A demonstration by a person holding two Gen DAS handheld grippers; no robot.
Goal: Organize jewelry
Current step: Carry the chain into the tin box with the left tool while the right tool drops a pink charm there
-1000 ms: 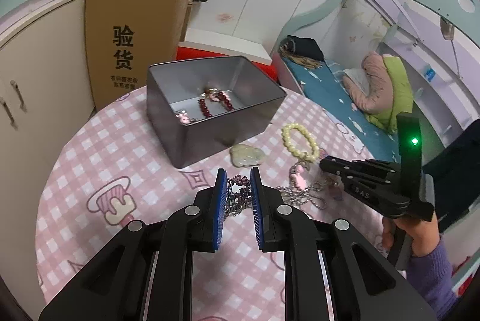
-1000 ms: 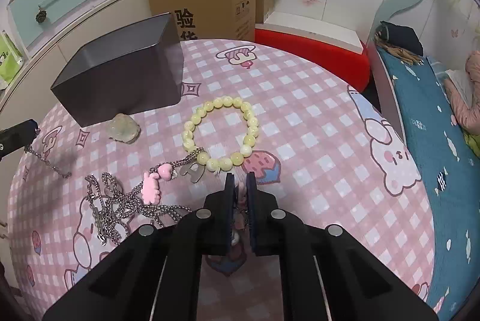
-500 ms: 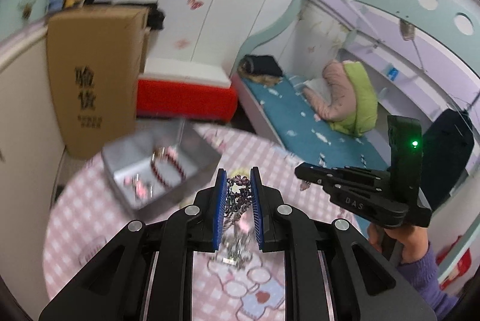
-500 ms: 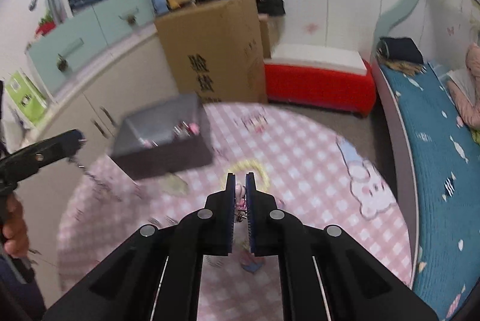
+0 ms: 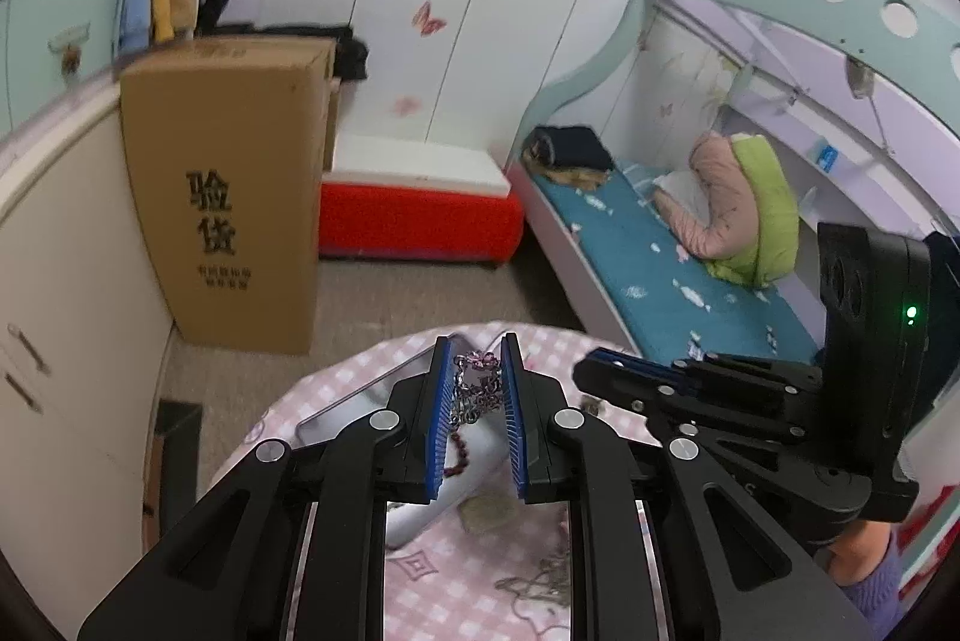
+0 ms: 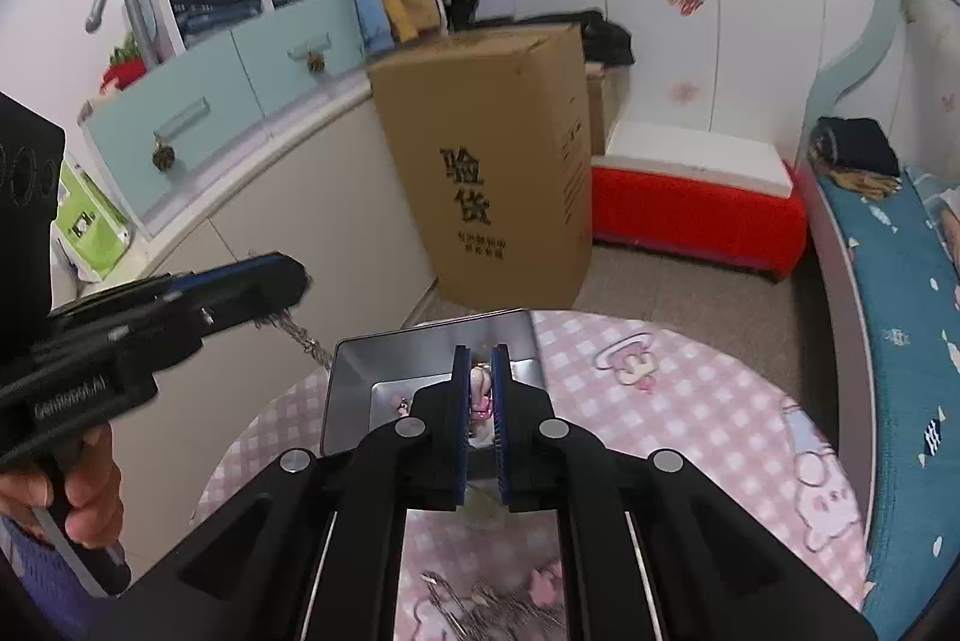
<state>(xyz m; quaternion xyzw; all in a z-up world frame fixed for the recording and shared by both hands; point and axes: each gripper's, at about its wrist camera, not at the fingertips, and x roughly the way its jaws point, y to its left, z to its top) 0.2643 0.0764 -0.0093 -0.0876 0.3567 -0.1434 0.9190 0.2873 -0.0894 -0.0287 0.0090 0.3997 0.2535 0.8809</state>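
Note:
My left gripper (image 5: pixel 475 359) is shut on a silver chain necklace (image 5: pixel 474 389) and holds it high above the grey metal tin (image 5: pixel 360 398). From the right wrist view the left gripper (image 6: pixel 294 281) shows at the left with the chain (image 6: pixel 303 338) hanging from it. My right gripper (image 6: pixel 481 365) is shut on a pink charm (image 6: pixel 479 392) above the tin (image 6: pixel 384 356). It also appears in the left wrist view (image 5: pixel 591 371). A red bead bracelet (image 5: pixel 459 452) lies in the tin. More chain (image 6: pixel 480 602) lies on the pink checked table (image 6: pixel 690 401).
A pale stone (image 5: pixel 489 512) lies on the table by the tin. A cardboard box (image 6: pixel 498 161) and a red-and-white box (image 6: pixel 696 209) stand on the floor behind. A bed (image 5: pixel 660 257) is at the right, cabinets (image 6: pixel 240 197) at the left.
Both grippers have risen well above the table with their jewelry and now hang over the tin. The bead bracelet on the table has dropped out of view.

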